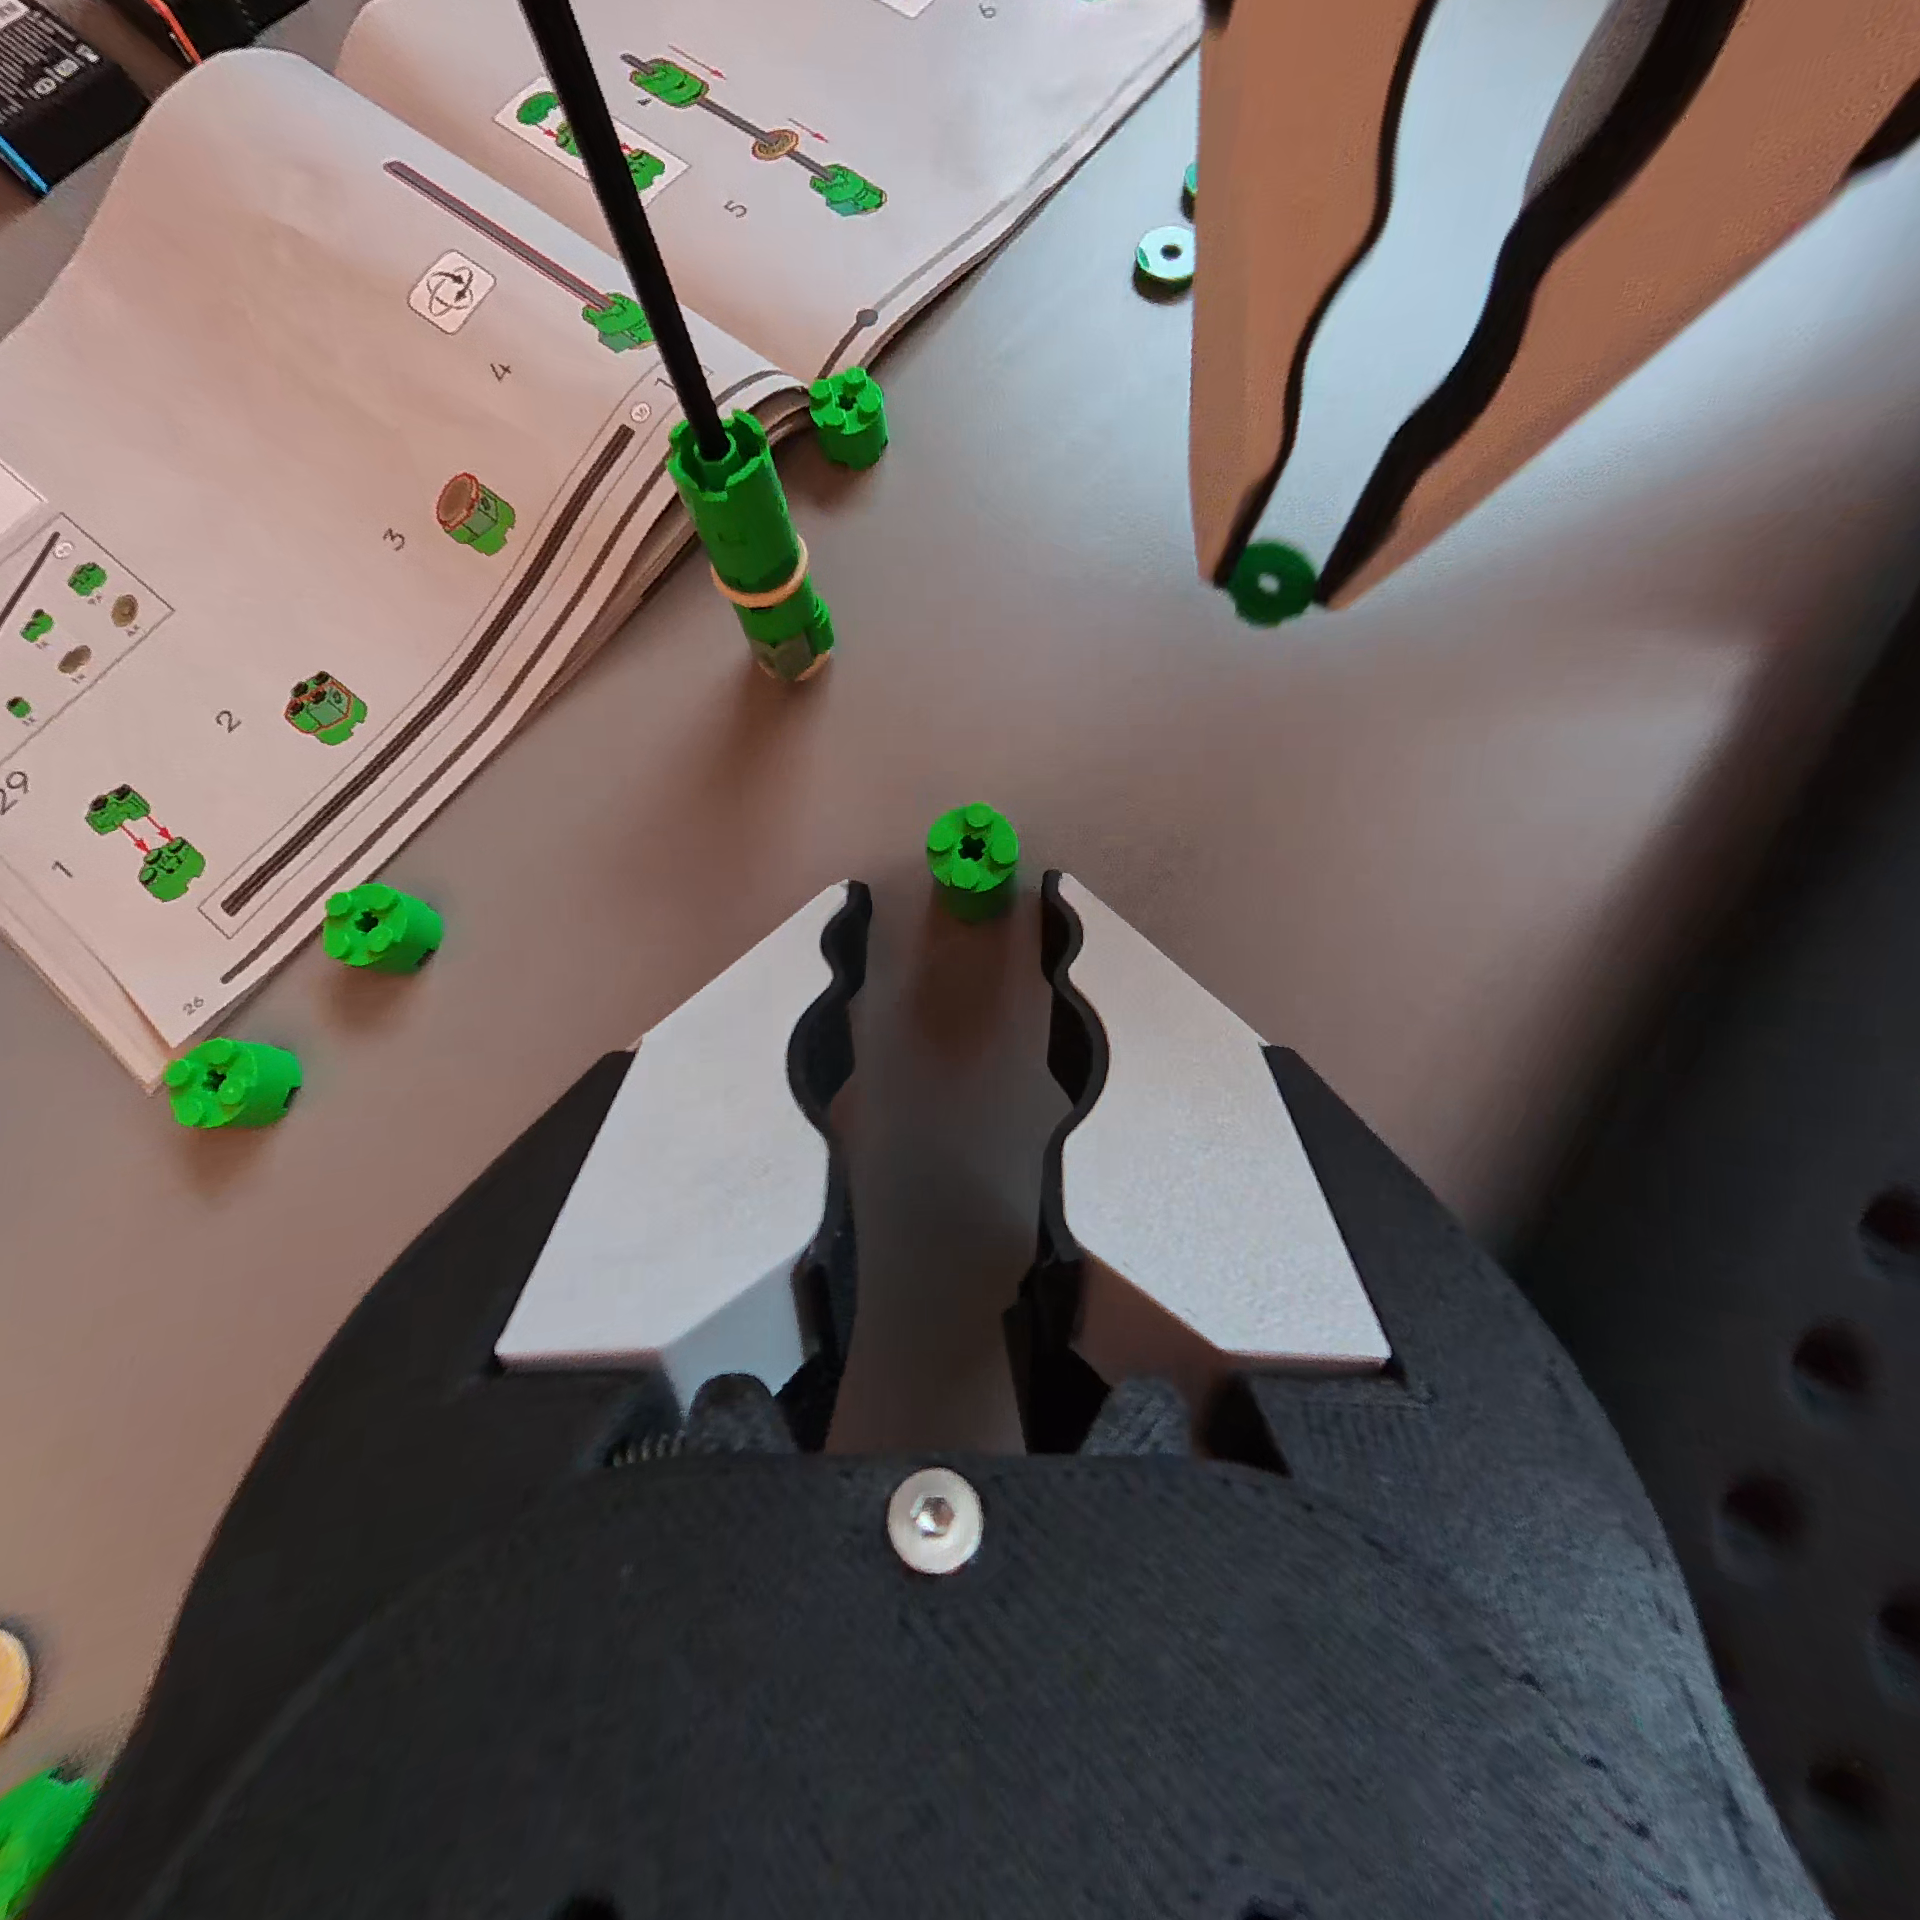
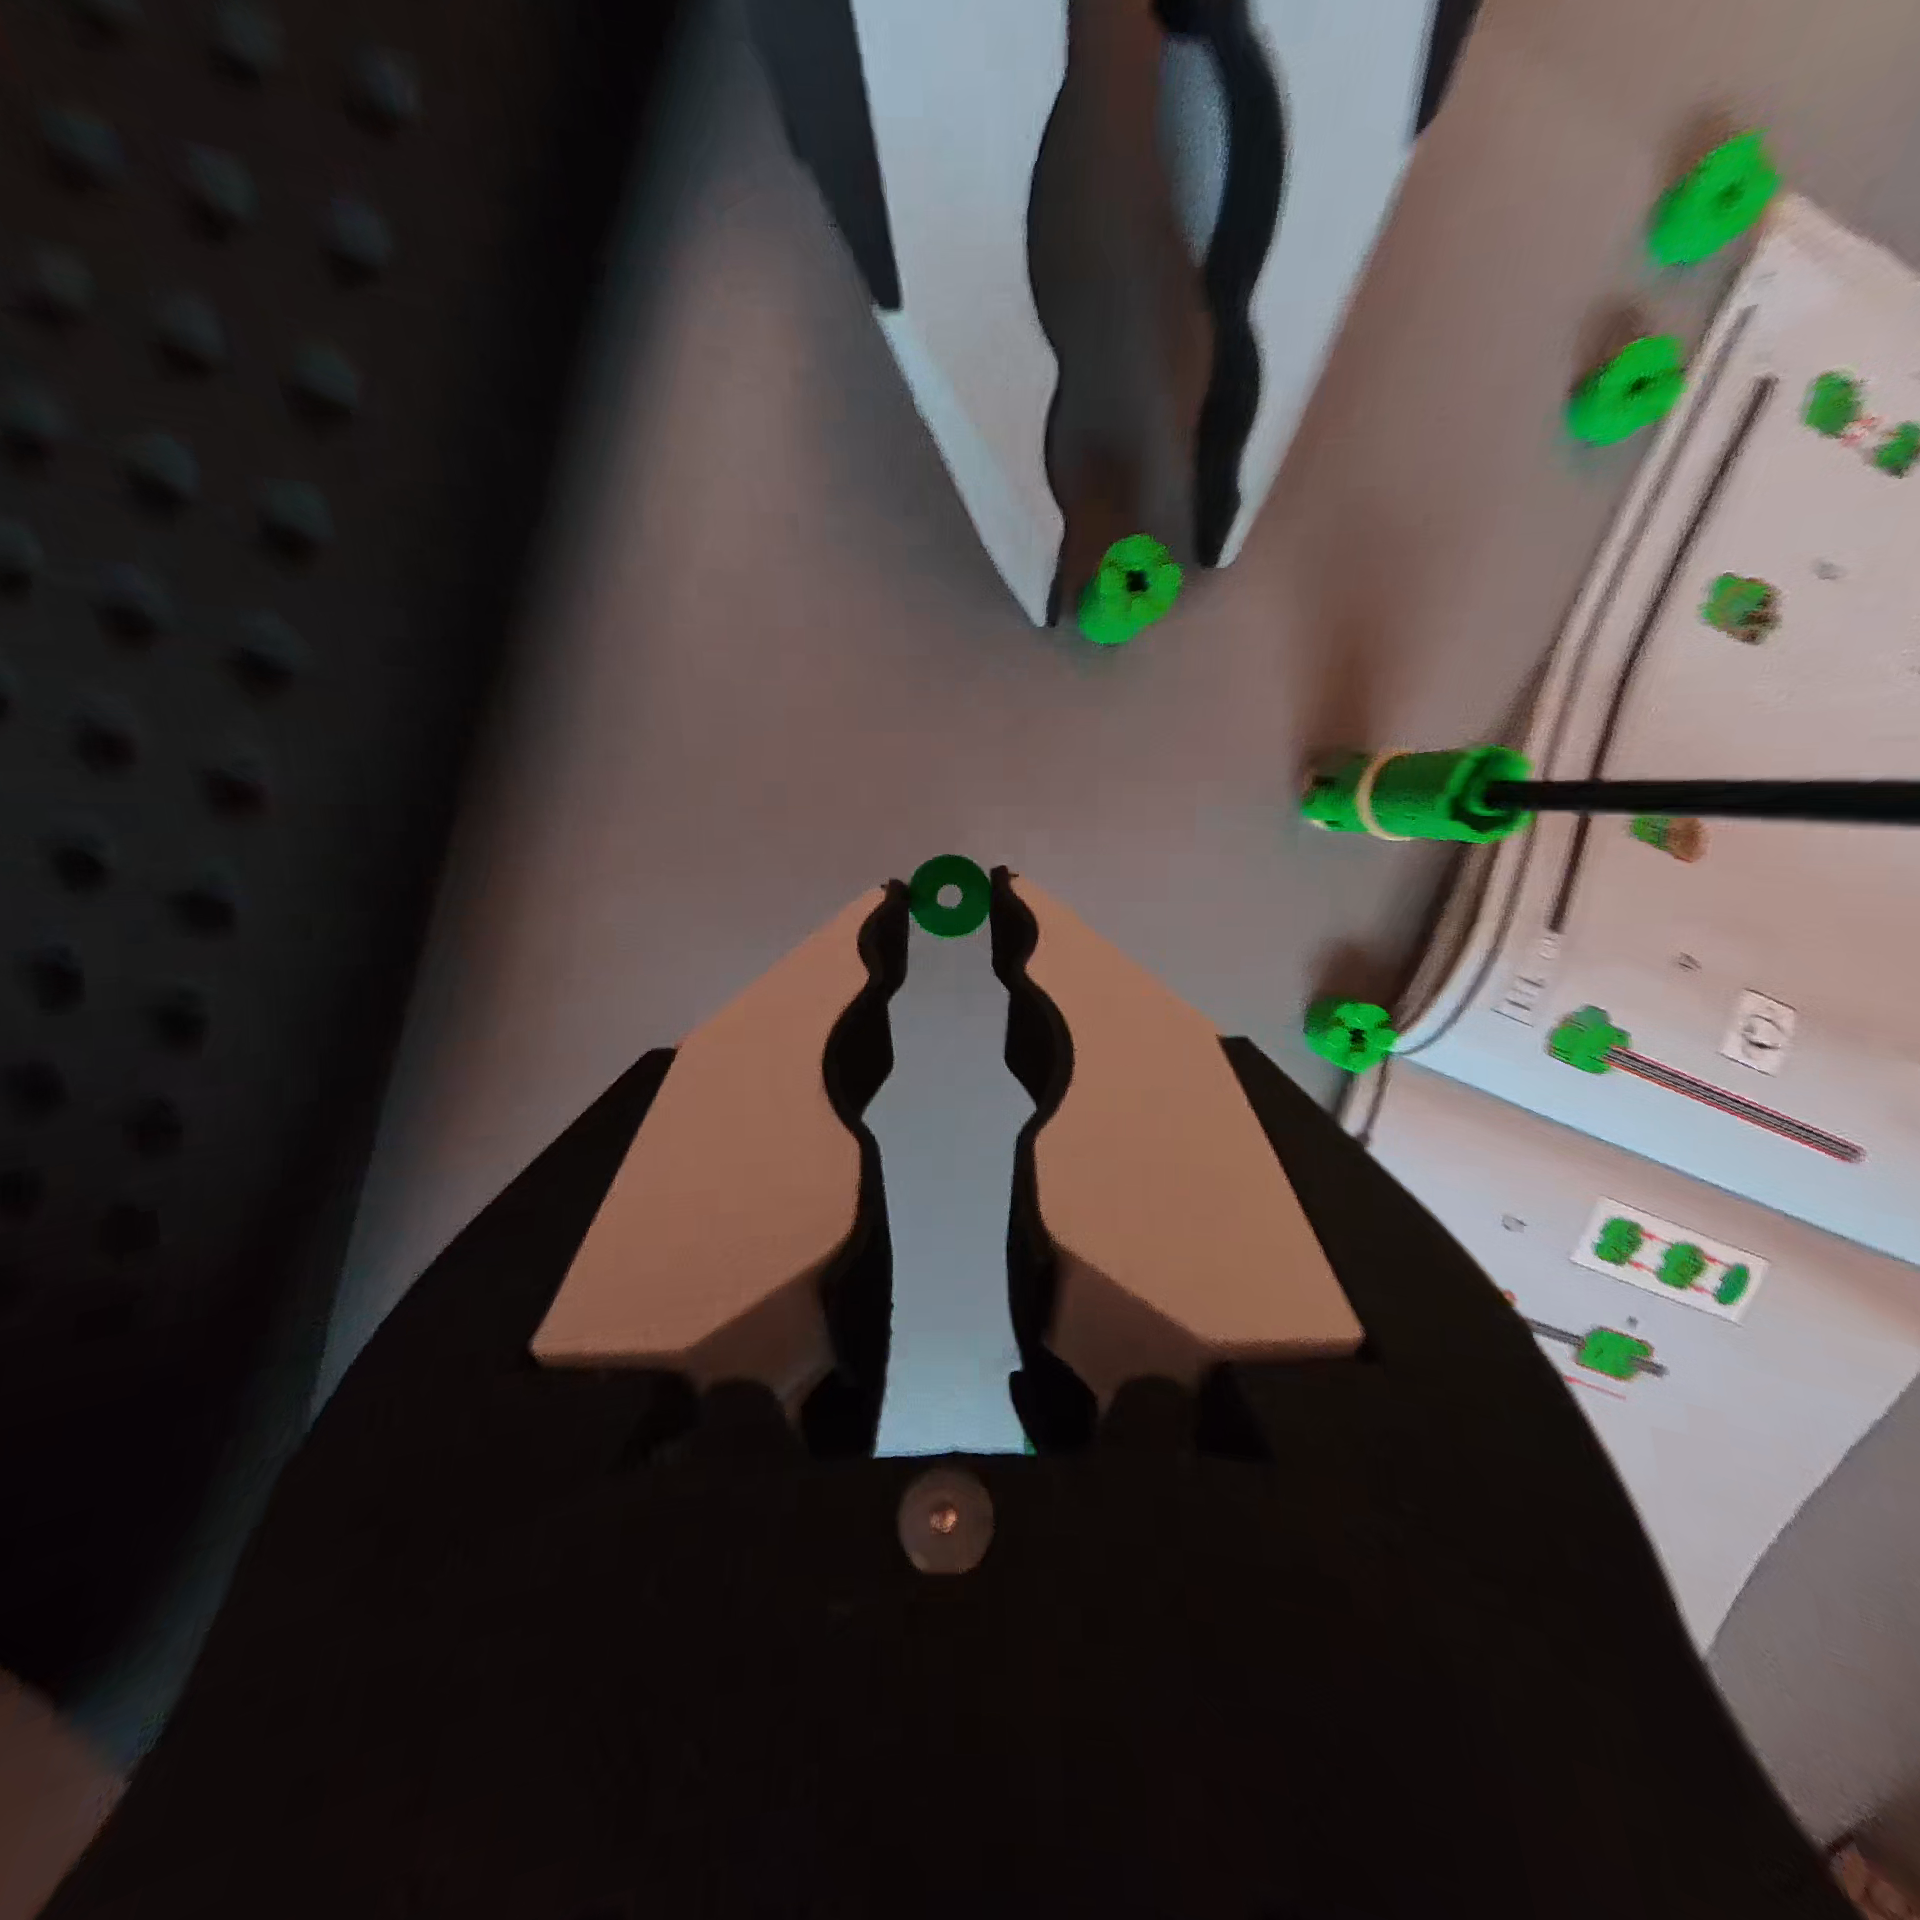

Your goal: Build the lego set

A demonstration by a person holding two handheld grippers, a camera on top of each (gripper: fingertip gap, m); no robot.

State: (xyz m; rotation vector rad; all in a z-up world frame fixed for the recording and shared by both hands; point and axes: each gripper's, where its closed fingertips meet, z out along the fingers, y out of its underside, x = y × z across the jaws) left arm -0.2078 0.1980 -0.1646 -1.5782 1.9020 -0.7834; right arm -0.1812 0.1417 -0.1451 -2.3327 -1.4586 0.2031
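Observation:
My left gripper (image 1: 956, 894) is open, its fingertips either side of a green round brick (image 1: 972, 854) standing on the grey table; the brick also shows in the right wrist view (image 2: 1127, 590). My right gripper (image 2: 948, 888) is shut on a small dark green ring piece (image 2: 948, 898), held above the table; it shows in the left wrist view too (image 1: 1270, 584). A stack of green round bricks with tan rings (image 1: 750, 540) stands on a black rod (image 1: 613, 187) beside the open instruction booklet (image 1: 312, 436).
Loose green round bricks lie at the booklet's edge (image 1: 849, 414), (image 1: 380, 927), (image 1: 233, 1081). A pale green ring (image 1: 1166, 256) lies at the back right. A dark studded baseplate (image 2: 177, 623) lies along the table's right side. Dark boxes (image 1: 62, 94) sit at the back left. One gripper's finger ends stand about 7 cm off the other's. Left tips and right tips are each some 10 cm from the black rod (image 1: 613, 187).

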